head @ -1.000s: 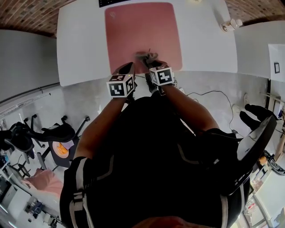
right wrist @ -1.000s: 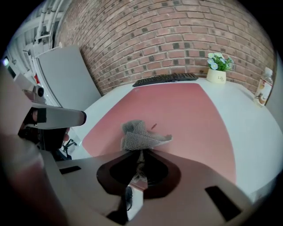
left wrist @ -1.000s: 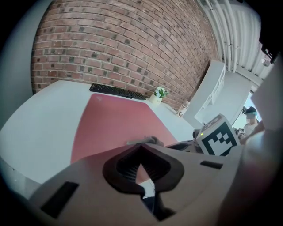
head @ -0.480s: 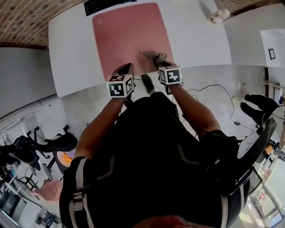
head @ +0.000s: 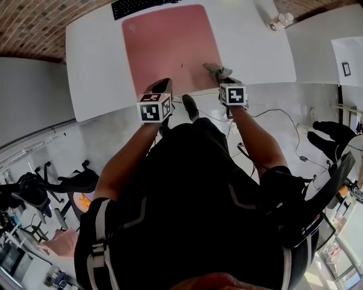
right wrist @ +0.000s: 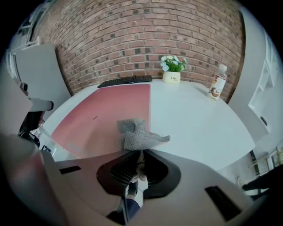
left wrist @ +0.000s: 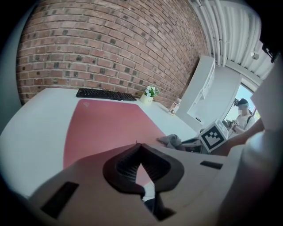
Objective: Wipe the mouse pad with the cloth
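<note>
A pink mouse pad (head: pixel 167 48) lies on the white table (head: pixel 96 62). A crumpled grey cloth (head: pixel 218 72) rests at the pad's near right corner, partly on the white tabletop. My right gripper (head: pixel 225 80) is shut on the cloth's near end. In the right gripper view the cloth (right wrist: pixel 137 134) runs from the pad (right wrist: pixel 104 114) into the jaws of my right gripper (right wrist: pixel 140 153). My left gripper (head: pixel 160 86) hovers at the pad's near edge, shut with nothing in it. The left gripper view shows that gripper (left wrist: pixel 139 147) over the pad (left wrist: pixel 104 128), with the cloth (left wrist: pixel 170 141) to its right.
A black keyboard (head: pixel 142 7) lies beyond the pad's far edge. A small flower pot (right wrist: pixel 171 70) and a bottle (right wrist: pixel 216 86) stand at the table's far right. A brick wall (right wrist: pixel 132 39) backs the table. White cabinets (left wrist: pixel 205 97) stand at the right.
My right gripper has dragged the cloth rightward along the pad's near edge to its right corner. The left gripper has stayed about where it was.
</note>
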Demonstrator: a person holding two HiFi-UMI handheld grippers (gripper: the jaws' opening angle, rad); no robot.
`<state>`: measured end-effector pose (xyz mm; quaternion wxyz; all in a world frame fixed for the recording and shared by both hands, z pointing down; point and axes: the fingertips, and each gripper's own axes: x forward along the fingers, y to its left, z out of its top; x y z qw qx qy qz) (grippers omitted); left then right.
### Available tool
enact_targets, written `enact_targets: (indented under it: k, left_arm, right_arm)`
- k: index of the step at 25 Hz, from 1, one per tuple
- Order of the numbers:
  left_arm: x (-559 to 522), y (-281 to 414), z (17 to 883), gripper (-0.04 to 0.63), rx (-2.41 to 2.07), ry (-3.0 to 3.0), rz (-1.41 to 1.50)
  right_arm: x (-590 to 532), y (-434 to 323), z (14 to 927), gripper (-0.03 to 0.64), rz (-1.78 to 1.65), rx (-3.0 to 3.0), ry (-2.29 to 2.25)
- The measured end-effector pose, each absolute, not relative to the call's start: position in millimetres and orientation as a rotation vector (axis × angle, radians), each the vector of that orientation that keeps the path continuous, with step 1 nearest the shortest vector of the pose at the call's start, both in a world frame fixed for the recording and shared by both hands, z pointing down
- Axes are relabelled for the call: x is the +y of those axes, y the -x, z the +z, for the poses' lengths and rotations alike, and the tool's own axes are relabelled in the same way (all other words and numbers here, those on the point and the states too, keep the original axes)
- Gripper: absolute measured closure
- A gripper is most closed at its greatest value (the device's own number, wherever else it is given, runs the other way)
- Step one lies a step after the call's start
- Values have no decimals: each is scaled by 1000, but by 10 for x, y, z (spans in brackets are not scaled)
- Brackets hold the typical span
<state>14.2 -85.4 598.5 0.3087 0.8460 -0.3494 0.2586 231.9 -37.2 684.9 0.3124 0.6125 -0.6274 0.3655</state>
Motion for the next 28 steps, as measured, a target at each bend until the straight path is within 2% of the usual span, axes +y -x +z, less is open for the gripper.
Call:
enact_targets:
  k: [5,14,20,28]
  left_arm:
    - [-878,136,5928,597,-979,-2224,660]
    - [-913,1045,5826,597,-1151,-2138,541]
    - [-985,1623,5872,597,-1284,-2043,523]
    - [-1112,1836,5887,596,-1352,-1945,542]
  right_arm:
    - [-445,-2192,6610,580,967,-1688,-1655]
    - [-880,-662,6102,580,894,-2013,-1423]
    - [-1090,283,6207,580,901,-2109,-1236]
    - [-1358,969,6488,580,900,-2150,-982]
